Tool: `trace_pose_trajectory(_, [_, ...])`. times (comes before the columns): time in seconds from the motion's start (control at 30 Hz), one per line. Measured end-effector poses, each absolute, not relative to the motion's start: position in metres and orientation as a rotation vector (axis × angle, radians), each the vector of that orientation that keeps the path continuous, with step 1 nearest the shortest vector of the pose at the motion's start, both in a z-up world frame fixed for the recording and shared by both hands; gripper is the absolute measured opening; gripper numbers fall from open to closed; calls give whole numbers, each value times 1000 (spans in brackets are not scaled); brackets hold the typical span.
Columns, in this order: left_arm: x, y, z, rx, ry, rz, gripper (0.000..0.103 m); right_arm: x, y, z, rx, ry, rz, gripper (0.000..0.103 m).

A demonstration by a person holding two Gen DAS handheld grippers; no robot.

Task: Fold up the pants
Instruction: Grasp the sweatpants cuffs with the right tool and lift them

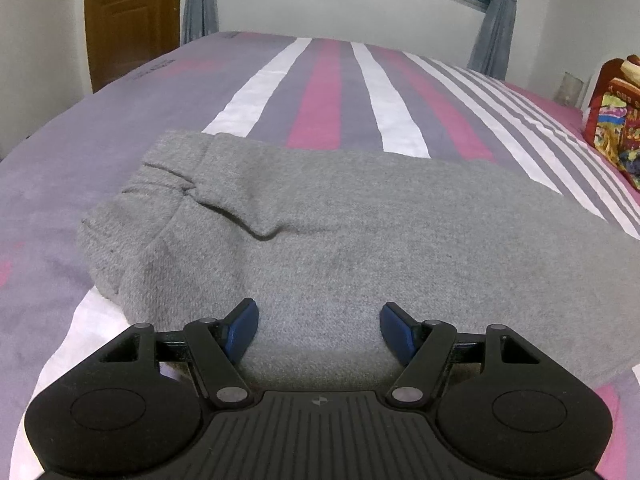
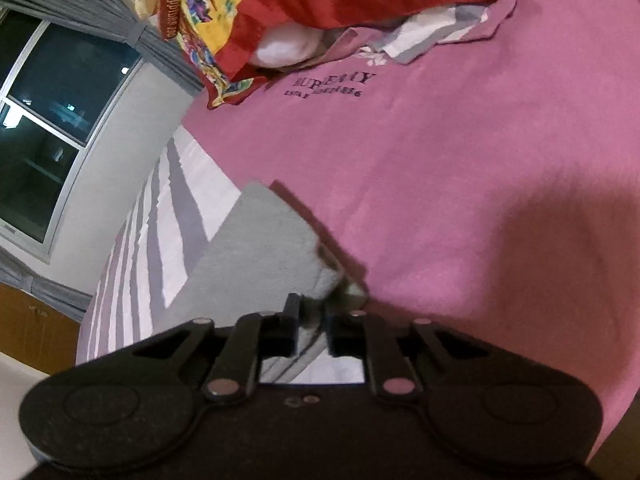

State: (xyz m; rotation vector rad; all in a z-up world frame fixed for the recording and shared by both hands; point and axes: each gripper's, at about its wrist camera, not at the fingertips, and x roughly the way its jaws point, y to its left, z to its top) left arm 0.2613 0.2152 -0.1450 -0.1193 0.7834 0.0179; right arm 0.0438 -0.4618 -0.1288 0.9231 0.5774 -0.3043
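Note:
The grey pants (image 1: pixel 320 216) lie folded on the striped bed, with a ribbed cuff or waistband bunched at the left (image 1: pixel 160 184). My left gripper (image 1: pixel 318 316) is open, its blue fingertips (image 1: pixel 242 320) spread over the near edge of the pants, holding nothing. In the right wrist view the camera is rolled sideways. My right gripper (image 2: pixel 312 320) is shut on an edge of the grey pants (image 2: pixel 260 256), and the cloth stretches away from the jaws over the sheet.
The bed has a pink, purple and white striped sheet (image 1: pixel 328 92). A red and yellow patterned pillow (image 2: pixel 280 8) lies at the pink end (image 2: pixel 460 160) and shows at the right edge (image 1: pixel 616 120). Window (image 2: pixel 48 120), curtains and door (image 1: pixel 128 16) lie beyond.

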Motion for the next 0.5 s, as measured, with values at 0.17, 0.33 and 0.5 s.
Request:
trace_pose_trajectory(0.17, [260, 215, -145, -119, 780, 17, 69, 25, -455, -129, 978, 529, -291, 45])
trace_pose_trajectory(0.33, [260, 213, -146, -114, 781, 19, 69, 24, -459, -153, 1075, 510, -280, 42])
trace_pose_trajectory(0.5, [262, 213, -145, -112, 790, 18, 69, 52, -454, -151, 1005, 517, -257, 41])
